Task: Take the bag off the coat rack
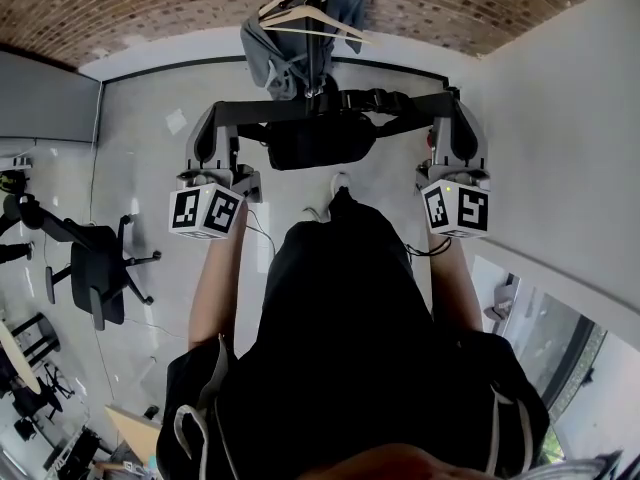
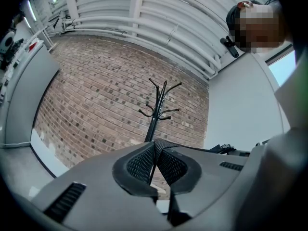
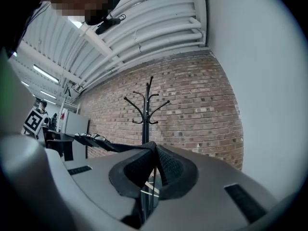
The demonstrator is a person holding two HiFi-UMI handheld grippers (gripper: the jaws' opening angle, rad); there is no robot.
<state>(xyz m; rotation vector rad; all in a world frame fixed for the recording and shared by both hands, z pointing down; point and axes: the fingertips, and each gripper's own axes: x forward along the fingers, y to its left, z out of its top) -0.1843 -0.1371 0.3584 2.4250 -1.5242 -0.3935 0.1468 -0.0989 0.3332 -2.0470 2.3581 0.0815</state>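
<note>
1. The person stood facing the coat rack (image 1: 316, 63), arms stretched forward, with one hand-held gripper in each hand.
2. The left hand-held gripper (image 1: 222, 111) was clenched: in the left gripper view its ribbed pads (image 2: 143, 163) met at the tips on the black strap (image 2: 211, 150), which ran off to the right from there.
3. The right hand-held gripper (image 1: 450, 103) was clenched too, grasping the other end of that strap (image 3: 103, 143). In the right gripper view the band led away to the left, with its buckles showing.
4. From the head view the strap (image 1: 270, 111) was pulled nearly straight between the two grippers.
5. The bag (image 1: 320, 143), a small black pouch, hung from the middle of the strap, about halfway between the grippers and in front of the rack's pole. I could not tell whether it touched the pole.
6. Both gripper views showed the rack's upper hooks (image 2: 159, 100) (image 3: 146, 105) bare, standing ahead against the brick wall (image 2: 96, 95).
7. Lower on the rack, in the head view, hung a pale hanger (image 1: 312, 18) and a grey garment (image 1: 265, 53), just beyond the strap.
8. The marker cubes (image 1: 205, 211) (image 1: 457, 208) sat on the near ends of the grippers.
9. A black office chair (image 1: 95, 263) stood on the pale floor (image 1: 150, 138), well off to the person's left.
</note>
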